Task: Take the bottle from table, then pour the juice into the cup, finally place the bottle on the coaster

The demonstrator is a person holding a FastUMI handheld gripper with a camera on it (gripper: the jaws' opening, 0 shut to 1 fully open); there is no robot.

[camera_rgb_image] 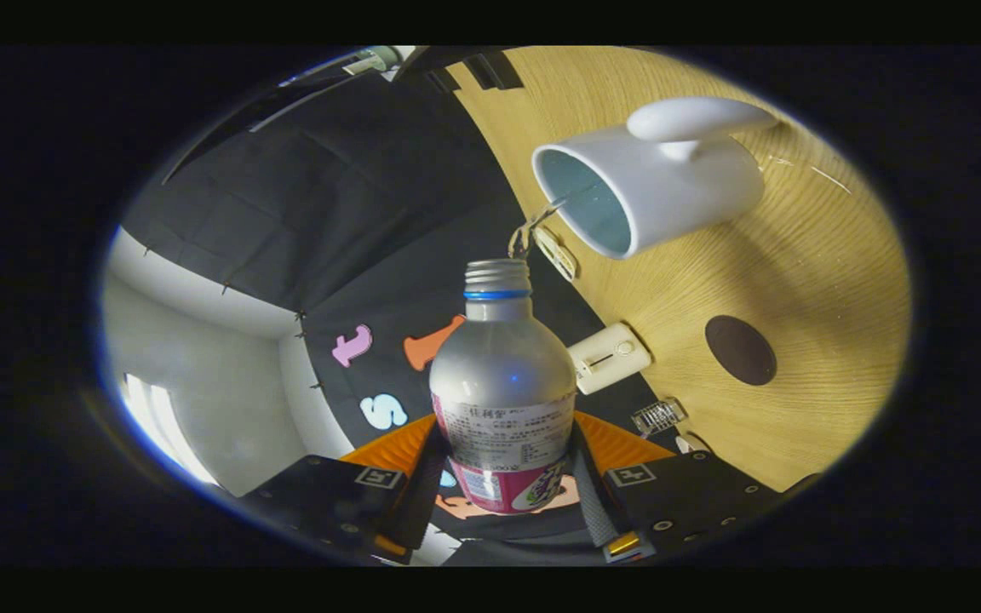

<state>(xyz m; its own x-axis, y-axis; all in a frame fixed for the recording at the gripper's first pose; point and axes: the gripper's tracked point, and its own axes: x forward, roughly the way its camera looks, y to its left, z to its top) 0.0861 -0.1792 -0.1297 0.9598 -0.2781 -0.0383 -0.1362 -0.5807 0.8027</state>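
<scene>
Gripper view: the tongs (503, 477) are seen at the bottom centre, pinching the bottle (503, 392) from both sides, one finger pressed on each flank of its labelled lower body. The bottle is held uncapped, its threaded neck with a blue ring pointing up toward frame centre. A thin stream of clear liquid (533, 228) is seen leaving the mouth and arcing up-right to the rim of the cup (661, 183). The cup, white outside and pale blue inside, is placed in the upper right of the frame on the wooden worktop (831, 281), handle on top in this view, opening turned toward the bottle. The whole scene appears rolled, with the worktop filling the right half. A dark round coaster (740, 350) lies on the worktop at right of centre, well apart from the cup. A small cream-coloured device (610, 358) is seen at the worktop edge just right of the bottle shoulder. Whether liquid has collected inside the cup cannot be told.
</scene>
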